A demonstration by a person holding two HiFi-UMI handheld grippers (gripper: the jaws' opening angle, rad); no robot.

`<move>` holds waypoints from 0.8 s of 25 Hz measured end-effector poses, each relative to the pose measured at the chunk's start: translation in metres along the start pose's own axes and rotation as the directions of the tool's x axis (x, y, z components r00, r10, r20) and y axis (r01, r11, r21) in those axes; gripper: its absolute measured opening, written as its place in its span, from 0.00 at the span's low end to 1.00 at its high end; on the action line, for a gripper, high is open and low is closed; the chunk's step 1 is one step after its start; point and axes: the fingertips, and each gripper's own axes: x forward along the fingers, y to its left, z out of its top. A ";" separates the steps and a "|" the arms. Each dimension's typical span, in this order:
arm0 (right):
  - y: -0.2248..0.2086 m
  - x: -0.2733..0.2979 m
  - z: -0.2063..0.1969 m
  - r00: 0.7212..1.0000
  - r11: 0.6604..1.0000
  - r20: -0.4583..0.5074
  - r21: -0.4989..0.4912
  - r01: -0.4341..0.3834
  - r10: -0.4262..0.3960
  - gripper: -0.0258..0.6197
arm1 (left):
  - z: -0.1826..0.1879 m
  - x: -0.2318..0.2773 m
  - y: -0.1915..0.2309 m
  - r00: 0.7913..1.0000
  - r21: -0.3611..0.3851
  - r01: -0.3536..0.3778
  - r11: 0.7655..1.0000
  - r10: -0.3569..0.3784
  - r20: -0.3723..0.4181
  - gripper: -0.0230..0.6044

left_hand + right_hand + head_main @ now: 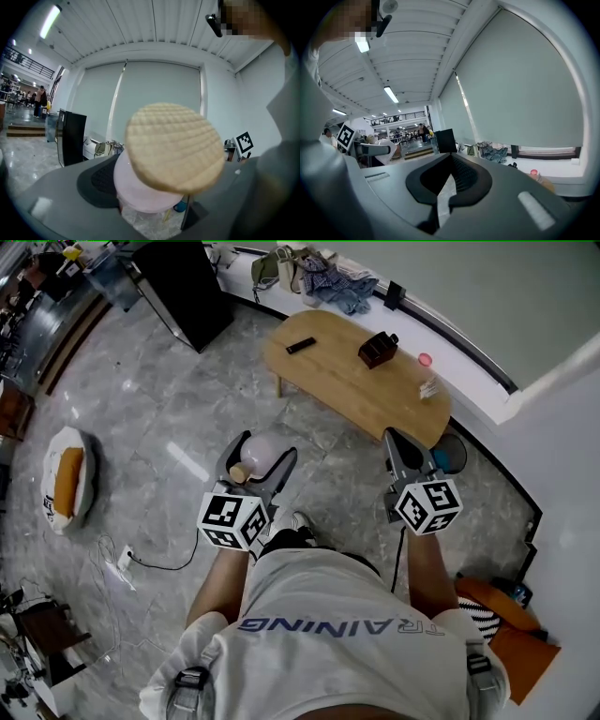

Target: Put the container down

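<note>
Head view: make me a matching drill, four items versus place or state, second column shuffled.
1. container
2. right claw
3. black remote
4. orange cushion

A. on the wooden table
B. on the floor, at the left
C. shut, nothing in it
D. gripped in the left claw

Pairs: 1-D, 2-C, 3-A, 4-B

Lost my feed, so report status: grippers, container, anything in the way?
Left gripper shut on pink container, cork lid on, held over floor. Right gripper shut, empty. Wooden table ahead, mostly bare.
</note>
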 end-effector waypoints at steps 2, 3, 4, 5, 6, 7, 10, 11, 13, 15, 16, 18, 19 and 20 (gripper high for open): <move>0.003 0.016 0.005 1.000 1.000 0.001 -0.002 0.011 -0.011 0.06 | 0.006 0.009 0.016 1.000 -0.001 0.013 1.000 -0.013 -0.002 0.68; 0.005 0.023 0.007 1.000 1.000 0.003 -0.003 0.018 -0.018 0.06 | 0.009 0.014 0.023 1.000 -0.001 0.022 1.000 -0.022 -0.002 0.68; 0.006 0.029 0.009 1.000 1.000 0.005 -0.005 0.024 -0.024 0.06 | 0.012 0.018 0.030 1.000 -0.001 0.031 1.000 -0.031 -0.002 0.68; 0.007 0.036 0.011 1.000 1.000 0.008 -0.006 0.031 -0.031 0.06 | 0.014 0.021 0.036 0.999 -0.001 0.040 0.999 -0.040 -0.003 0.68; 0.008 0.041 0.013 0.999 0.999 0.011 -0.005 0.037 -0.037 0.06 | 0.016 0.024 0.042 0.999 0.001 0.048 0.999 -0.048 -0.003 0.68; 0.009 0.047 0.014 0.999 0.999 0.014 -0.003 0.043 -0.043 0.06 | 0.017 0.027 0.048 0.999 0.000 0.052 0.999 -0.052 -0.004 0.68; 0.014 0.067 0.012 0.999 0.999 0.005 0.006 0.044 -0.044 0.06 | 0.018 0.033 0.069 0.999 -0.014 0.051 0.999 -0.051 -0.005 0.68; 0.016 0.073 0.010 0.999 0.999 -0.003 0.005 0.041 -0.041 0.06 | 0.017 0.033 0.075 0.999 -0.021 0.048 0.999 -0.048 -0.007 0.68; 0.020 0.084 0.008 0.999 0.999 -0.016 -0.001 0.034 -0.034 0.06 | 0.015 0.033 0.085 0.999 -0.034 0.045 0.998 -0.045 -0.009 0.68; 0.023 0.095 0.009 0.999 1.000 -0.022 -0.006 0.026 -0.027 0.06 | 0.014 0.035 0.095 0.999 -0.045 0.041 0.998 -0.041 -0.008 0.68; 0.024 0.101 0.010 0.999 1.000 -0.026 -0.007 0.022 -0.022 0.06 | 0.015 0.037 0.100 0.999 -0.054 0.039 0.998 -0.039 -0.006 0.68; 0.029 0.114 0.010 0.999 1.000 -0.038 -0.011 0.010 -0.010 0.06 | 0.015 0.041 0.110 0.999 -0.075 0.035 0.997 -0.035 -0.002 0.68; 0.031 0.121 0.009 0.999 1.000 -0.045 -0.013 0.001 -0.002 0.06 | 0.015 0.043 0.115 1.000 -0.083 0.031 0.996 -0.031 -0.001 0.68; 0.033 0.129 0.008 0.999 1.000 -0.052 -0.015 -0.009 0.008 0.06 | 0.015 0.045 0.119 1.000 -0.086 0.026 0.996 -0.027 0.000 0.68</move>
